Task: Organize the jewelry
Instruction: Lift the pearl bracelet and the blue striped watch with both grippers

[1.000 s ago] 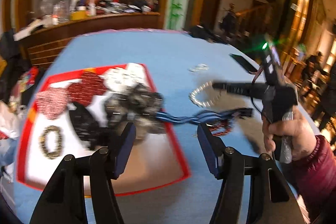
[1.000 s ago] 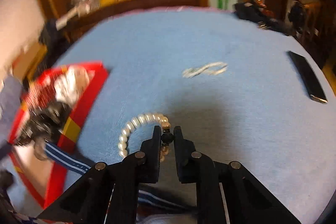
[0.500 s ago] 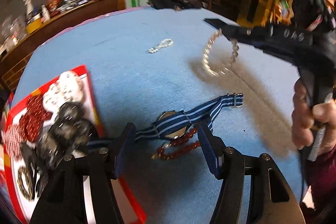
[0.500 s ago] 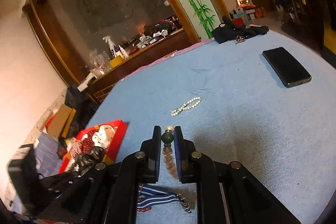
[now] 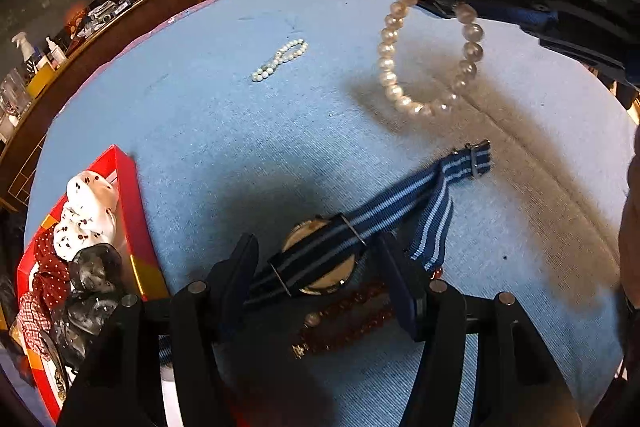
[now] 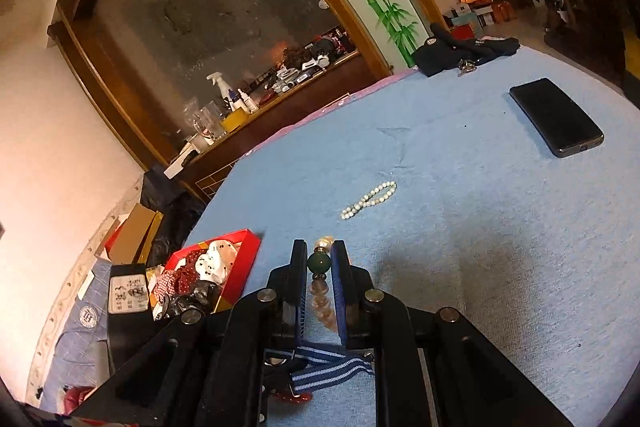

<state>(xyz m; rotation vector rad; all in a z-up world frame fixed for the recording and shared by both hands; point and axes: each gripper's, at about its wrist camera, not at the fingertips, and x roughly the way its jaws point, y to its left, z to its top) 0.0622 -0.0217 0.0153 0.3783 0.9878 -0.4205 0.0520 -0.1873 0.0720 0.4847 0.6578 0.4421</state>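
So the right gripper (image 6: 319,263) is clamped on the pearl bracelet (image 5: 430,55), pinching it right at the green bead (image 6: 319,262), and the rest of the loop dangles free in the air above the blue tablecloth (image 5: 248,131), not touching it. From the left wrist view you can see the whole ring of pearls hanging under the black fingers, with its shadow on the cloth below. The left gripper (image 5: 316,269) is spread wide and holding nothing, hovering low over the watch with the striped blue strap (image 5: 320,259), one finger on either side of the watch face. A red bead bracelet (image 5: 352,323) lies just beside the watch, partly tucked under it as far as I can tell. Farther out on the cloth there's a small white bead bracelet (image 5: 280,61) lying alone, and a black phone (image 6: 556,117) well away from everything. The red tray (image 5: 132,211) sits at the table's left edge, already stuffed with scrunchies (image 5: 90,219). My read: this is the carry step, pearls picked up and headed for the tray. Next move needs a swing over to the left and a release low inside the tray wall so the loop doesn't snag or bounce out. The left one looks lined up to close on the watch.
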